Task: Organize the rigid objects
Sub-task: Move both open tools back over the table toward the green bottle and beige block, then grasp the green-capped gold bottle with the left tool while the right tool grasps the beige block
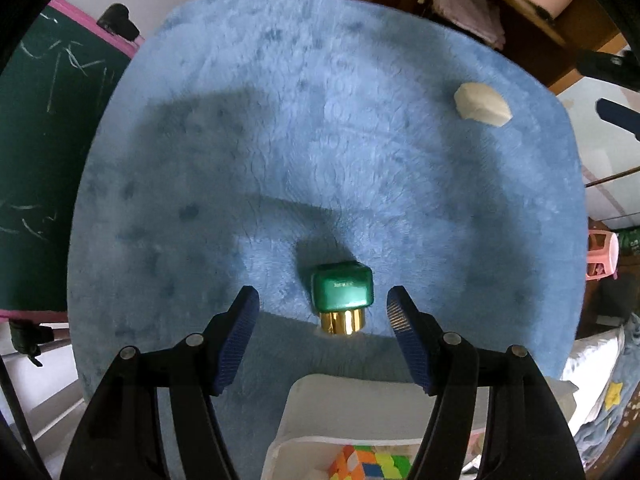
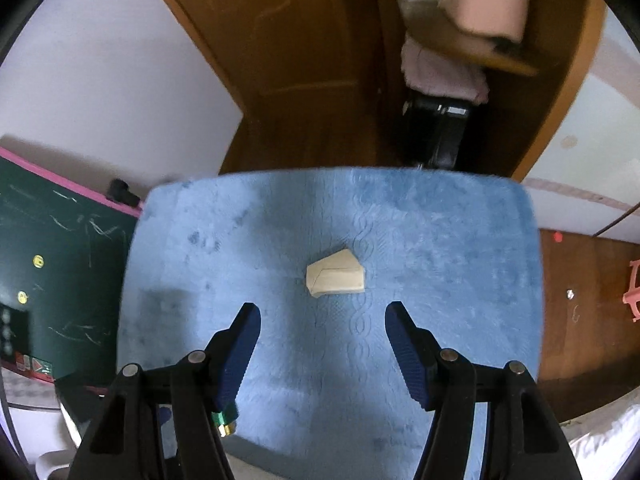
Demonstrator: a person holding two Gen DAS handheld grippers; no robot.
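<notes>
A green bottle with a gold cap (image 1: 342,300) lies on the blue fluffy mat (image 1: 280,140), cap toward me. My left gripper (image 1: 322,300) is open, its fingers on either side of the bottle, not touching. A cream angular block (image 1: 482,104) lies at the mat's far right; it also shows in the right wrist view (image 2: 335,278), just ahead of my open, empty right gripper (image 2: 322,314). The green bottle (image 2: 223,422) peeks out behind the right gripper's left finger. A white bin (image 1: 344,408) at the mat's near edge holds a coloured puzzle cube (image 1: 370,462).
A green chalkboard with pink frame (image 1: 48,152) stands left of the mat. A wooden door (image 2: 288,60) and shelves with pink cloth (image 2: 444,68) are behind. A pink stool (image 1: 602,258) stands at the right. Bedding (image 1: 600,392) lies at the near right.
</notes>
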